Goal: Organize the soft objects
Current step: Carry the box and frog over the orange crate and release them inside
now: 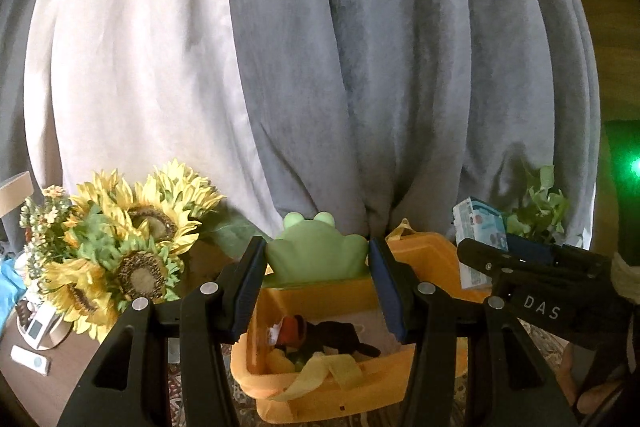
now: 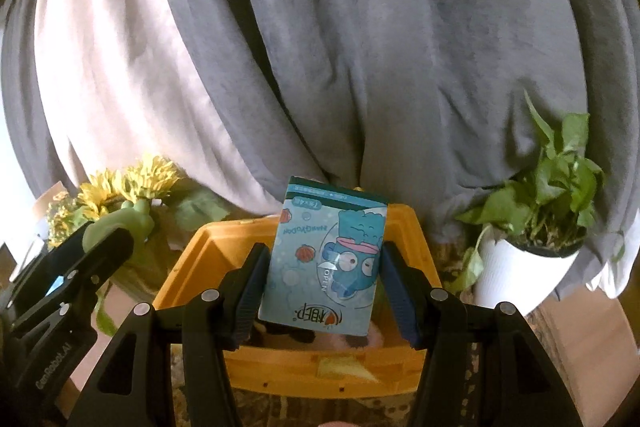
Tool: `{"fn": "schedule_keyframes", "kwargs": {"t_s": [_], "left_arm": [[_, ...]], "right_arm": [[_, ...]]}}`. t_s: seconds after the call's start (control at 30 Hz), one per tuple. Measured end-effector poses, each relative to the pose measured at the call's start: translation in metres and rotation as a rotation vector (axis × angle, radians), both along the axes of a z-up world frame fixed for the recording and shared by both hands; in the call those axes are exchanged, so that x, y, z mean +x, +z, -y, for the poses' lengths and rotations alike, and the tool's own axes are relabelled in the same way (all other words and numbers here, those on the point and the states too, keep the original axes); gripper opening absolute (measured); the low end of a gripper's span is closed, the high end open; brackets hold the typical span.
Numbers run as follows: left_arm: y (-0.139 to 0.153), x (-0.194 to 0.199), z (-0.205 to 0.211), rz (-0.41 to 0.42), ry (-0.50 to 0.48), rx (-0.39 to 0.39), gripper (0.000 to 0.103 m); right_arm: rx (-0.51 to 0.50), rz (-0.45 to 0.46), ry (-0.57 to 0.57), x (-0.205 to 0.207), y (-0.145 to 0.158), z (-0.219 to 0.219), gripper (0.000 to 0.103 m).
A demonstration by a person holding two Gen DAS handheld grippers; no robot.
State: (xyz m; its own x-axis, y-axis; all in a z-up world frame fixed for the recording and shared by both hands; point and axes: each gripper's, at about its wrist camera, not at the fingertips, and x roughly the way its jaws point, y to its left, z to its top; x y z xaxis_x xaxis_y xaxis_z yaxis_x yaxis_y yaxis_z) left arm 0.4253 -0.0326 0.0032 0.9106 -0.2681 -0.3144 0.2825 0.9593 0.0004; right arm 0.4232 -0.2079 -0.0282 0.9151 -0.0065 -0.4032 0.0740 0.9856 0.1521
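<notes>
A pale green frog plush (image 1: 316, 259) is clamped between the pads of my left gripper (image 1: 317, 245), which is shut on it above the far side of a yellow storage bin (image 1: 320, 297). A dark plush toy (image 1: 332, 337) and yellow soft pieces lie inside the bin. My right gripper (image 2: 325, 251) is shut on a blue tissue pack (image 2: 328, 267) with a cartoon print, held upright over the same bin (image 2: 320, 359). In the right wrist view the left gripper (image 2: 100, 243) shows at the left with the frog (image 2: 132, 223).
Grey curtains (image 1: 400, 67) and a white curtain (image 1: 140, 47) hang close behind the bin. Artificial sunflowers (image 1: 120, 239) stand to the left, a potted plant in a white pot (image 2: 528, 267) to the right. Small white devices (image 1: 32, 359) lie on a wooden surface at the left.
</notes>
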Motion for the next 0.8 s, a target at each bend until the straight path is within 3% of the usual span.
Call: {"fn": "schedule_keyframes", "kwargs": {"t_s": [0.5,0.8], "left_arm": [[-0.028,0.058,0.013,-0.109,-0.01,0.038,0.052],[-0.048,0.088,0.021,-0.227,-0.027,0.061,0.052]], "right_arm": [[0.02,-0.151,0.015,0.061,-0.029,0.01,0.057],[0.004,-0.23,0.018,0.081,-0.041,0.014,0.057]]}}
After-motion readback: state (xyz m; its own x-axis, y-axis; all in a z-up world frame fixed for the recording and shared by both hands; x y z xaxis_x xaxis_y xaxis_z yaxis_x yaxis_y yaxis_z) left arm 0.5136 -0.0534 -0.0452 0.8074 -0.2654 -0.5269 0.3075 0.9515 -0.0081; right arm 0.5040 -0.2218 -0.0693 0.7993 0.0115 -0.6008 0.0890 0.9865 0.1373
